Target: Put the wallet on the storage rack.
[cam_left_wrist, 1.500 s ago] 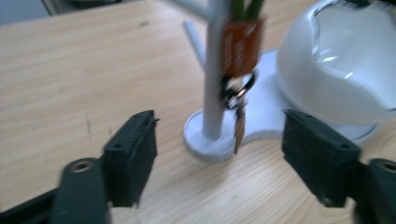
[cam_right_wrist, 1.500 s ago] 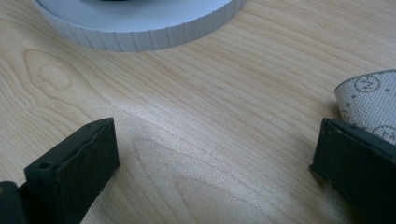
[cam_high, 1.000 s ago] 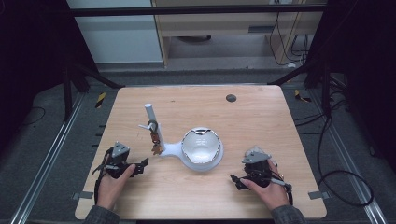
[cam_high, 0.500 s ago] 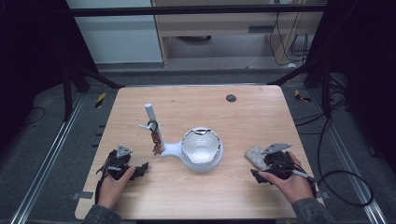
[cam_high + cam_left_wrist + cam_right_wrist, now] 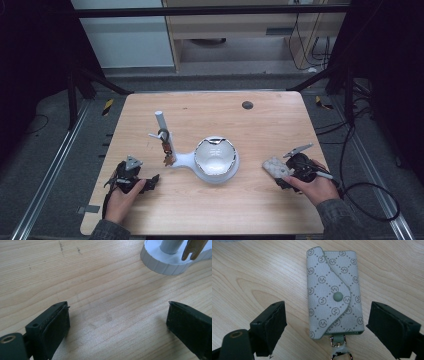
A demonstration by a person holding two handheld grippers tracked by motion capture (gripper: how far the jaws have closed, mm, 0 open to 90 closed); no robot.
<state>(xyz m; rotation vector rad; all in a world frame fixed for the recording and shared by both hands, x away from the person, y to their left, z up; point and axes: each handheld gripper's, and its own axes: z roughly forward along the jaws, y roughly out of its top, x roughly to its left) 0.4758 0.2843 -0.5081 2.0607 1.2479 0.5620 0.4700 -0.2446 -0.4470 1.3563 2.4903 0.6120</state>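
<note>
Two grippers are held over one wooden table (image 5: 215,210), one in each hand. One left gripper (image 5: 134,178) is seen near the table's front left corner in the high view, and its two black jaws are spread wide with nothing but bare wood between them, so it is let go and grasps nothing. One right gripper (image 5: 286,172) is seen near the table's right edge, and its two jaws have just been closing, yet a gap is left on each side of the one key pouch (image 5: 334,291) that lies flat on the wood between them. That pouch is not pressed by the pads, so it is not gripped. One round snap button (image 5: 337,296) is seen on its flap, and one metal clip (image 5: 338,345) hangs from its near end. In the high view the pouch (image 5: 275,166) is found just left of the right gripper, well apart from the one white bowl (image 5: 215,155) in the middle of the table. One white stand (image 5: 164,131) with one upright post is joined to the bowl's left side, and keys (image 5: 168,150) are hung on it, though their count cannot be told. One small dark round spot (image 5: 247,105) is seen near the far edge of the table.
</note>
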